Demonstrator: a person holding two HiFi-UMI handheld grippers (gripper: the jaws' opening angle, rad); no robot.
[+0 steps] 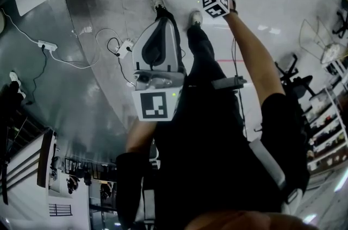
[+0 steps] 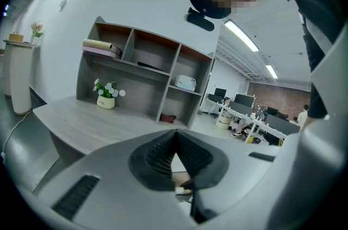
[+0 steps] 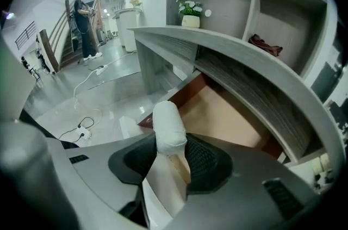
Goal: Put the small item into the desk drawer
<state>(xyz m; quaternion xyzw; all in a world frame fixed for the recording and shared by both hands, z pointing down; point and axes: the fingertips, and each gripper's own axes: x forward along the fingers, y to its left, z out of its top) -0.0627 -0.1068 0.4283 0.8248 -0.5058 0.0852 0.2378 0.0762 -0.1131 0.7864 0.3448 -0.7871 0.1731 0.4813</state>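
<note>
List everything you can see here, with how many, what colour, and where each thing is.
desk: one, grey, above the drawer
drawer: one, brown inside, open under the desk
shelf unit: one, grey, on the desk
flower pot: one, white, on the desk
cloth: one, dark red, bottom right shelf compartment
power strips: two, white, on the floor
small item: one, white, in the right gripper
right gripper: one, grey, shut on the small item
left gripper: one, grey, shut, empty

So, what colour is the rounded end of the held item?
White; the item shows best in the right gripper view.
</note>
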